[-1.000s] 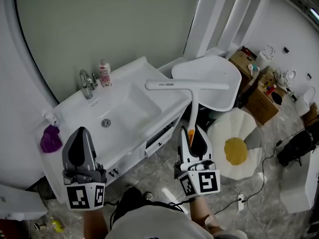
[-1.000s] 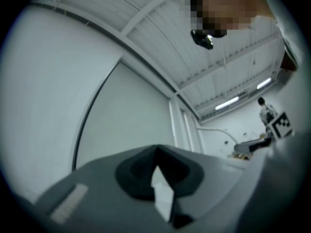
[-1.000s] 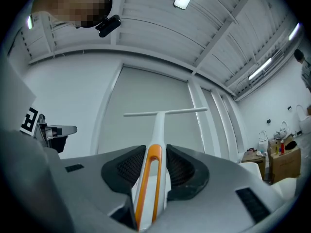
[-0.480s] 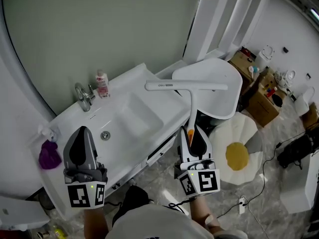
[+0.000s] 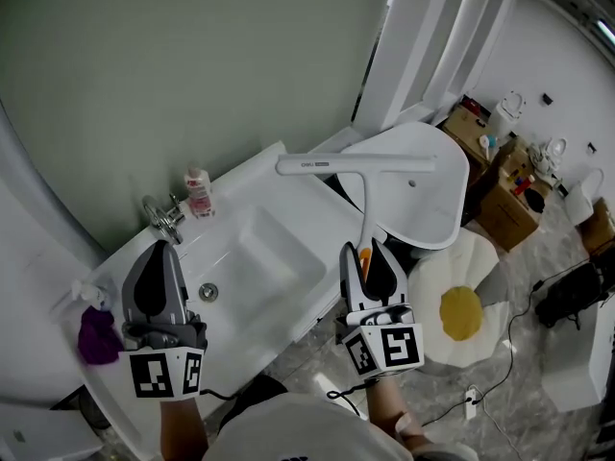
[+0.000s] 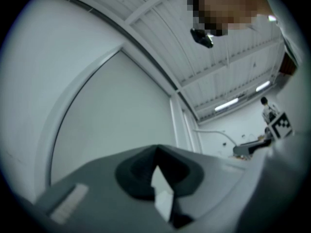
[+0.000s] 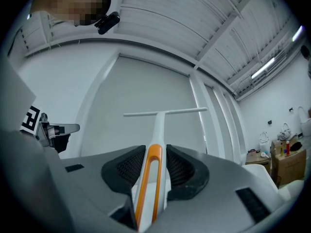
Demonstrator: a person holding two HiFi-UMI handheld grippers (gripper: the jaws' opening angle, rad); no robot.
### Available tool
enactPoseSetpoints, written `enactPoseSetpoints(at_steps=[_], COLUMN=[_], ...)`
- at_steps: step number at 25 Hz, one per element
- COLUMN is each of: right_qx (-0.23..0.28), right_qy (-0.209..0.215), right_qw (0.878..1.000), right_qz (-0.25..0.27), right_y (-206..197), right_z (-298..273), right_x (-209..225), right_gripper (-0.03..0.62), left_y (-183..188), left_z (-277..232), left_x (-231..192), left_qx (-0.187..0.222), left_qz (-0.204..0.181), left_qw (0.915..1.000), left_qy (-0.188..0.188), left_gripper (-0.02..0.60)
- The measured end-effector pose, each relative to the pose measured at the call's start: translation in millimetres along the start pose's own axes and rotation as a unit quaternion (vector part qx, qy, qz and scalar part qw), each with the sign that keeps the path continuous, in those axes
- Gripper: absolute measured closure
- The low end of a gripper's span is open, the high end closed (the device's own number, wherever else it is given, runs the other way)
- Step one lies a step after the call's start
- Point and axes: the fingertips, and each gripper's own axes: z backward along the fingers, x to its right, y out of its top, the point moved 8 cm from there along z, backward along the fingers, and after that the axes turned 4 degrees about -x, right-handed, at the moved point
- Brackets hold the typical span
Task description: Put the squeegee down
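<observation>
The squeegee (image 5: 357,165) is white and T-shaped, with an orange inlay in its handle (image 7: 150,178). My right gripper (image 5: 370,250) is shut on that handle and holds it upright. The blade (image 7: 165,113) lies crosswise at the top, in front of the grey-green wall. In the head view the blade hangs above the right end of the washbasin counter (image 5: 288,195). My left gripper (image 5: 161,250) is over the basin's left side, its jaws together with nothing between them; in the left gripper view the left gripper (image 6: 156,152) faces the wall and ceiling.
On the counter are a sunken basin (image 5: 255,257), a tap (image 5: 159,214), a small pink bottle (image 5: 199,192) and a purple cloth (image 5: 96,334). A white chair (image 5: 428,195) stands to the right, beside an egg-shaped mat (image 5: 461,310), cardboard boxes (image 5: 504,185) and floor cables (image 5: 500,353).
Both grippers, the right one still holding the squeegee, have moved forward toward the wall, so the basin now lies nearer under them. Neither grip changed.
</observation>
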Motion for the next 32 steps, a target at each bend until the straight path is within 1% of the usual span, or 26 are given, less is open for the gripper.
enactPoseSetpoints(at_steps=[4,8,13,17,20,24,32], right_qx=[-0.015,-0.039,-0.08,-0.111,-0.128,-0.152,-0.209], right_qy=[-0.004,-0.002,0.012,0.025,0.04,0.069,0.13], right_qw=[1.0,0.999,0.997,0.993,0.991,0.986,0.969], right_qz=[0.004,0.01,0.018,0.025,0.024,0.021,0.031], right_y=[-7,-19,-38,-53,-65,-80,-114], right_z=[-22,-43,-66,-84,-100,-123,-174], right_x=[-5,-11,-12,-12,-9,-2,21], right_gripper=[0.462,0.462,0.462,0.462,0.462,0.462,0.462], left_y=[-11,-29,-46,-54,-59,-60,-60], left_z=[-16,-26,-32,-35,-35,-37,-54], left_x=[-12,-26,-35,-36,-39,-44,-32], left_qx=[-0.007,-0.02,-0.033,-0.045,-0.052,-0.056,-0.063], left_qz=[0.009,0.02,0.04,0.045,0.043,0.039,0.029], left_qw=[0.9998,0.9992,0.9982,0.9976,0.9976,0.9975,0.995], left_qy=[-0.014,-0.028,-0.03,-0.027,-0.012,0.02,0.071], left_gripper=[0.574,0.573,0.574,0.573,0.574,0.574,0.574])
